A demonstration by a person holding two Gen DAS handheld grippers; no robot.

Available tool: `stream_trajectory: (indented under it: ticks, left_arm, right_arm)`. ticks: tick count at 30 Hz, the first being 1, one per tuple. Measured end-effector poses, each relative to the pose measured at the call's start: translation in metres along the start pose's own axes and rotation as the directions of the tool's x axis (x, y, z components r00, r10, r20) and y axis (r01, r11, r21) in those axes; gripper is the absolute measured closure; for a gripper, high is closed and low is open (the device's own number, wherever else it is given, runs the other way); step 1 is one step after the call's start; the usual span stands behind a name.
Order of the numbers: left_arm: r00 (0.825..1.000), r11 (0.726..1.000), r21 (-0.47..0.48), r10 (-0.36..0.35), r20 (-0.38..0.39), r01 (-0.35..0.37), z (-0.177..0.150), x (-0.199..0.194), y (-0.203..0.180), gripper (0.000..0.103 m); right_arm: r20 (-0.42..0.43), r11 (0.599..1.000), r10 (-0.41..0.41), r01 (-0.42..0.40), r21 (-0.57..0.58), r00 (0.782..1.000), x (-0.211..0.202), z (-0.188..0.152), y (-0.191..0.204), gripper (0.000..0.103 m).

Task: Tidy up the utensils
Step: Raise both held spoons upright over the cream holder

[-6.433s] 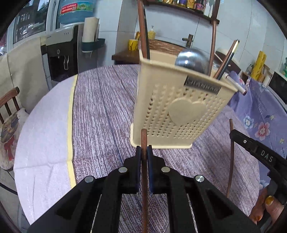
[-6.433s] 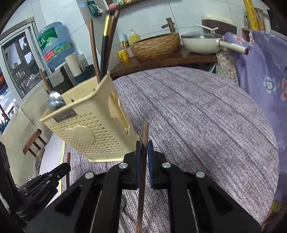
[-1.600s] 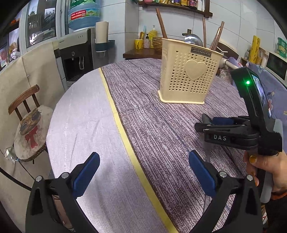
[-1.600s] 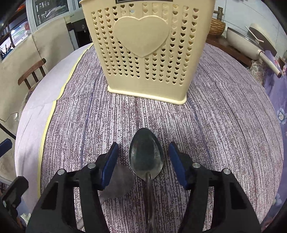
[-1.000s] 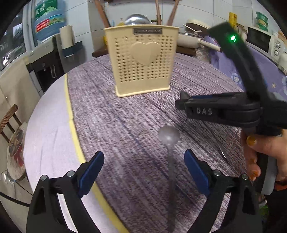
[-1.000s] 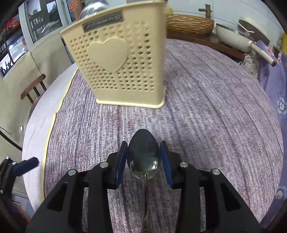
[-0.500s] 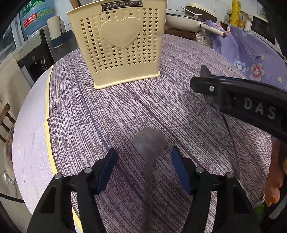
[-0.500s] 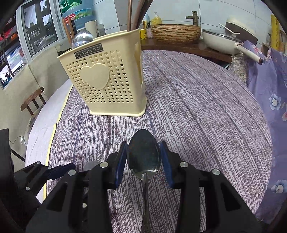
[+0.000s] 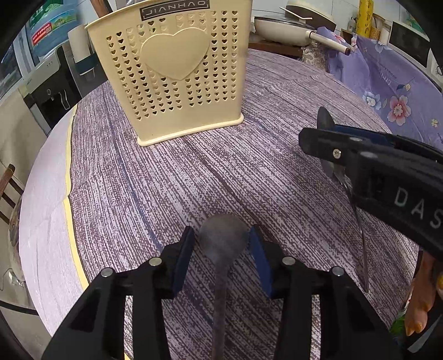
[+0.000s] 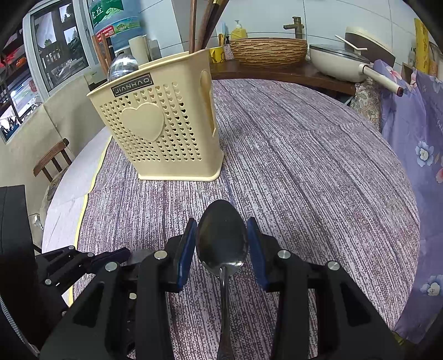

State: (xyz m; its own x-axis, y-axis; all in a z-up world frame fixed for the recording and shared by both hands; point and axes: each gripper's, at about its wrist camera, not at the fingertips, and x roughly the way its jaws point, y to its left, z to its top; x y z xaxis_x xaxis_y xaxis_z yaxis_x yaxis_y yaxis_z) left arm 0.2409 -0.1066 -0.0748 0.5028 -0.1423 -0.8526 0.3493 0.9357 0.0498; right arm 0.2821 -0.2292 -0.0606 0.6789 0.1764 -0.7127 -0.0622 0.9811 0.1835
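Left gripper: jaws closing, blue pads either side of the bowl of a dull grey spoon lying on the desk. Narrow gaps show between pads and bowl, so no grip yet; the handle runs back toward the camera between the fingers.

Right gripper: jaws part-way open, pads pressed on both edges of a shiny spoon. Bowl sits between the pads with its tip pointing away, handle trailing back under the gripper. From the left wrist camera this spoon hangs clear of the desk at the right.

Cream utensil holder stands upright on the far side of the purple-striped cloth, beyond both grippers and well apart from them. Chopsticks and a metal spoon bowl stick out of its top.
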Motion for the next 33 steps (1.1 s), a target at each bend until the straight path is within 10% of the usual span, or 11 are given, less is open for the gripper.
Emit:
stream_trajectory:
  ticks: [12,22,33]
  left_arm:
    - [0.995,0.999,-0.015,-0.029,0.096,0.031,0.009,-0.023,0.006,0.067]
    - [0.952,0.995,-0.08,-0.028,0.306,0.055,0.025,-0.085,0.03,0.067]
    - [0.928,0.99,-0.125,-0.016,0.371,0.066,0.026,-0.099,0.041,0.067]
  right_arm:
    - [0.022,1.0,0.009,-0.009,-0.012,1.0,-0.007,0.002,0.0,0.065]
    - [0.09,0.999,0.036,-0.034,-0.022,0.995,-0.035,0.015,0.004,0.065]
    - [0.133,0.998,0.04,-0.034,-0.047,0.99,-0.049,0.02,0.012,0.065]
